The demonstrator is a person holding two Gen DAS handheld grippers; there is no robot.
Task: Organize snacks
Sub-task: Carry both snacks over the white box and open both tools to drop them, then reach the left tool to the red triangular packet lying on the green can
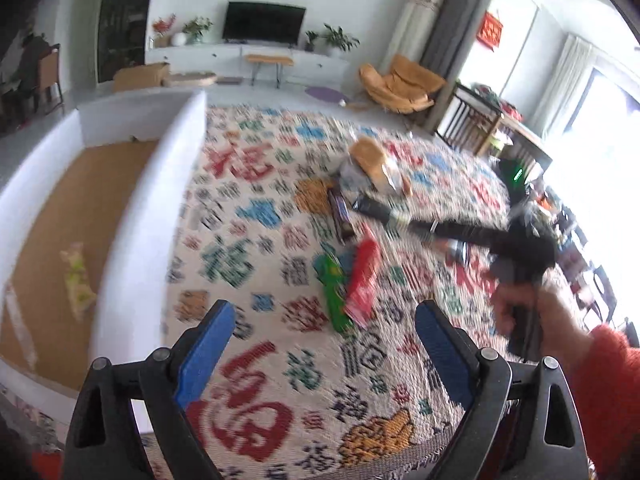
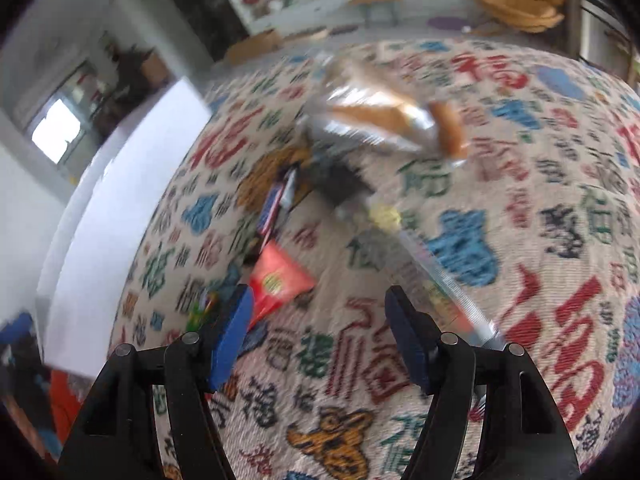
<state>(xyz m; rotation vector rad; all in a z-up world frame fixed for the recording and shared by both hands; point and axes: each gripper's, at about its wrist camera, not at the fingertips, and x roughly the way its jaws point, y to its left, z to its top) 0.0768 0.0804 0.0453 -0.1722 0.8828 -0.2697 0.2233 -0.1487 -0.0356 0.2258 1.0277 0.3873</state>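
Snacks lie on a patterned tablecloth: a red packet (image 1: 362, 280) (image 2: 276, 284), a green packet (image 1: 334, 294) (image 2: 202, 310), a dark bar (image 1: 340, 212) (image 2: 276, 204) and a clear bag of bread (image 1: 374, 164) (image 2: 380, 120). A white box with a brown floor (image 1: 120, 208) stands at the left and holds a pale green snack (image 1: 78, 276). My left gripper (image 1: 324, 344) is open and empty above the cloth, near the red and green packets. My right gripper (image 2: 318, 332) is open and empty just right of the red packet; it also shows in the left wrist view (image 1: 400, 218). Both views are blurred.
The box's white wall (image 2: 120, 208) rises at the left of the snacks. A long clear-wrapped item (image 2: 448, 284) lies by the right gripper's right finger. Beyond the table are a TV cabinet (image 1: 248, 60), an orange chair (image 1: 400, 84) and a dark side table (image 1: 480, 120).
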